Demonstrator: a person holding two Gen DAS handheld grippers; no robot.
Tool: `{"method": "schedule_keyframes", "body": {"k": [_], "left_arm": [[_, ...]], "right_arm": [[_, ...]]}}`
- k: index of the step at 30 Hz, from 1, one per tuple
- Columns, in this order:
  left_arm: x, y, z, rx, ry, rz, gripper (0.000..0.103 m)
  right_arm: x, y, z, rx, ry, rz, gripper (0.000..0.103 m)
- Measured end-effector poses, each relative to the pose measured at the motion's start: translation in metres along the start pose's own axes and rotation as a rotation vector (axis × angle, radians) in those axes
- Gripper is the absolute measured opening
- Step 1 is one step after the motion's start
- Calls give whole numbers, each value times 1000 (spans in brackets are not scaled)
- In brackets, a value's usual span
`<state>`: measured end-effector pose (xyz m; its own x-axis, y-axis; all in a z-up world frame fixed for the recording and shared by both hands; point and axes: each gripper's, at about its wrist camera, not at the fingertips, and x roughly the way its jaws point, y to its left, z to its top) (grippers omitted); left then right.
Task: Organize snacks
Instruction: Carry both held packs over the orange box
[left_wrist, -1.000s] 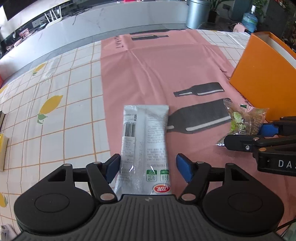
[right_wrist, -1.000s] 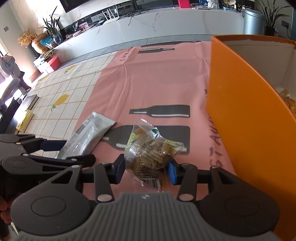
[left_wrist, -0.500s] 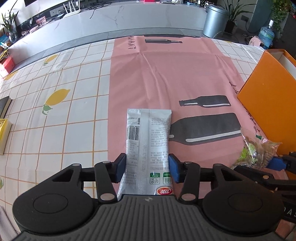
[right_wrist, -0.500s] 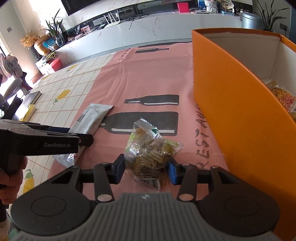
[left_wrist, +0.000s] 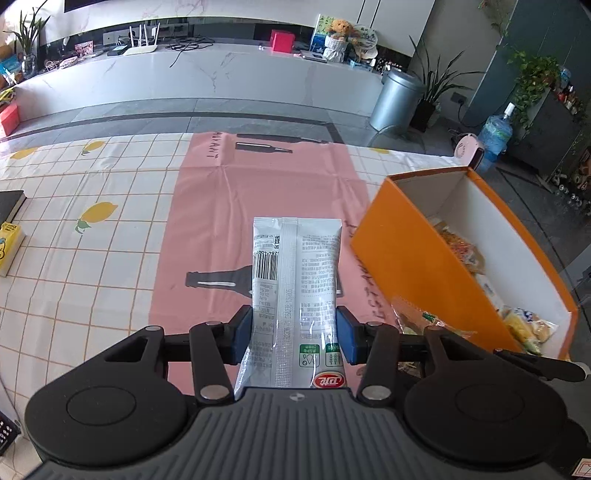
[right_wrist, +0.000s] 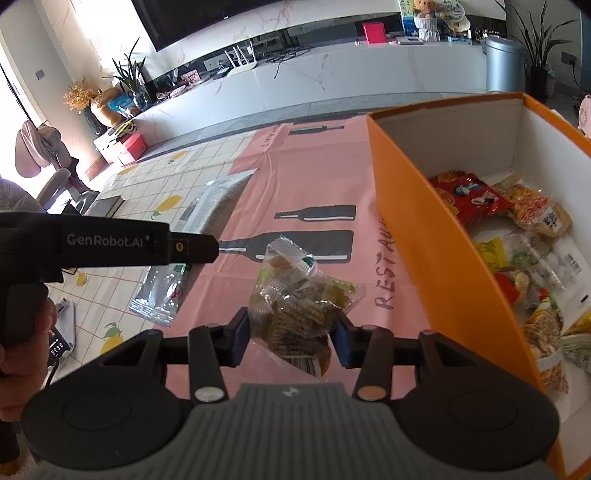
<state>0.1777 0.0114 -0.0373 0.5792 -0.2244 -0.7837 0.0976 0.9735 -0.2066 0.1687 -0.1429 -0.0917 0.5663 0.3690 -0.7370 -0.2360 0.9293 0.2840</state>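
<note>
A silver snack packet (left_wrist: 295, 266) hangs lifted off the table, and my left gripper (left_wrist: 294, 325) is shut on its lower half, blue pads pressing both sides. The right wrist view shows that packet (right_wrist: 162, 291) hanging beneath the left gripper (right_wrist: 207, 247). My right gripper (right_wrist: 291, 334) is shut on a clear bag of small snacks (right_wrist: 299, 295), held above the pink mat just left of the orange box (right_wrist: 424, 229). From the left wrist, the clear bag (left_wrist: 413, 321) sits against the box's near wall (left_wrist: 417, 266). The box holds several snack packets.
A pink mat (left_wrist: 266, 184) with bottle prints lies on the lemon-print tablecloth. A black book (left_wrist: 11, 206) and a yellow box (left_wrist: 9, 247) sit at the table's left edge. A person's hand (right_wrist: 22, 350) grips the left gripper's handle.
The left jaws closed onto the silver packet and lifted it off the table. The right gripper rose with the clear bag and moved toward the orange box, whose inside now shows.
</note>
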Motion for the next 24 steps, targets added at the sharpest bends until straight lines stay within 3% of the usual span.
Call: {"method": "schedule_keyframes", "body": {"k": [8, 12, 24], "left_arm": [[-48, -37, -13, -25, -77, -96, 54], [-58, -65, -14, 27, -105, -125, 54], [-36, -141, -1, 178, -92, -209, 54]], "right_arm": [[-88, -10, -5, -49, -137, -28, 44], [-123, -28, -6, -67, -179, -76, 44], [-162, -99, 15, -78, -138, -177, 44]]}}
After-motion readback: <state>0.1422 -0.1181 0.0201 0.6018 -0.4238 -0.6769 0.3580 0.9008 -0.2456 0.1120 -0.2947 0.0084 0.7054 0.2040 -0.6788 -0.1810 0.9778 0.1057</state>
